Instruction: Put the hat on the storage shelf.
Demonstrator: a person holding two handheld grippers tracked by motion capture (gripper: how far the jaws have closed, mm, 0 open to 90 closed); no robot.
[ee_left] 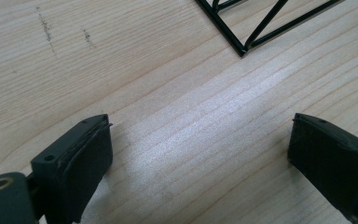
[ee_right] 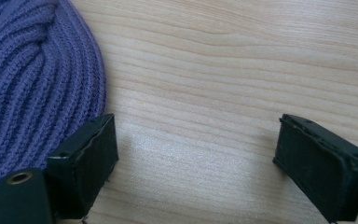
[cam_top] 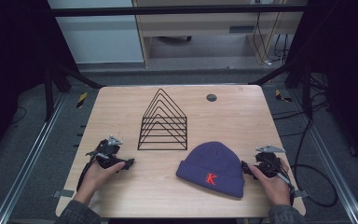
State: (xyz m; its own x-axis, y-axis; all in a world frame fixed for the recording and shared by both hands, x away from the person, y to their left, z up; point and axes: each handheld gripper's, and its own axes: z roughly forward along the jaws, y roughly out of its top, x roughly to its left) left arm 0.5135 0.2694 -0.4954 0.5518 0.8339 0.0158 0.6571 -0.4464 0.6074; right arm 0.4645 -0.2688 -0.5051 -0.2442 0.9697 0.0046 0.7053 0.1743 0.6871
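A purple knit beanie (cam_top: 212, 168) with a red letter K on its cuff lies flat on the wooden table (cam_top: 121, 107), front right of centre. Its ribbed edge (ee_right: 32, 84) fills the left of the right gripper view. My right gripper (cam_top: 245, 169) rests just right of the beanie, open, with bare wood between its jaws (ee_right: 196, 154). A black wire rack (cam_top: 164, 122) of triangular frames stands mid-table. My left gripper (cam_top: 127, 164) sits at the front left, open over bare wood (ee_left: 198, 149), with the rack's corner (ee_left: 243, 50) a little ahead of it.
A small dark round disc (cam_top: 211, 97) is set in the tabletop near the far edge. Metal frame rails run along both sides of the table. Cables trail on the floor at the right.
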